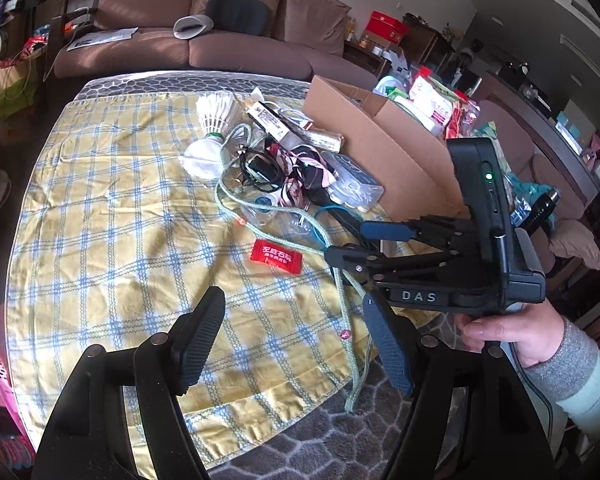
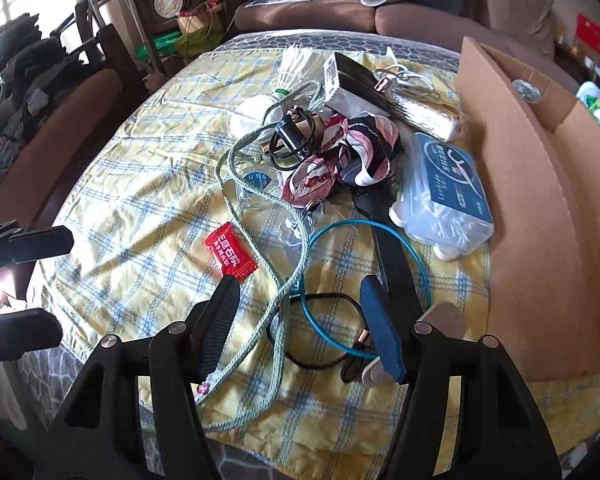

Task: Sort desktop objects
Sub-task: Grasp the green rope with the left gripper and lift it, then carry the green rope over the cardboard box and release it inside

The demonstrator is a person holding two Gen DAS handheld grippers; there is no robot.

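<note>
Both tools stand wide with nothing between their pads. The left tool (image 1: 296, 340) hovers over a bare stretch of the yellow checked cloth (image 1: 112, 216) that covers the bench, near the front edge. The right tool (image 2: 300, 328) hangs low over the near end of the clutter, its pads straddling the pale green cord (image 2: 278, 292) and the teal ring (image 2: 380, 280), with a thin black cable (image 2: 320, 332) looped just beneath.

The things to sort lie in one tangled heap toward the far right of the cloth, just beside the open cardboard box (image 2: 540, 208): a shuttlecock (image 2: 294, 66), a patterned scarf (image 2: 352, 148), a clear plastic case with a blue label (image 2: 448, 196), a black strap (image 2: 392, 248), a black charger lead and more. A red sachet (image 2: 230, 254) sits apart on the cloth, clear of the heap, close to the right tool's left pad.

The risk here is the tangle — the green cord winds from the near edge up through the heap and under other items, so closing on it and lifting would likely drag the scarf, the lead or the case along, or sweep light things off the bench. The teal ring and black cable overlap, so a closing grip may catch both, or neither, since each is thin and lies flat. The cloth itself is loose and wrinkled; pads pressed too low could pinch it and shift everything on it
</note>
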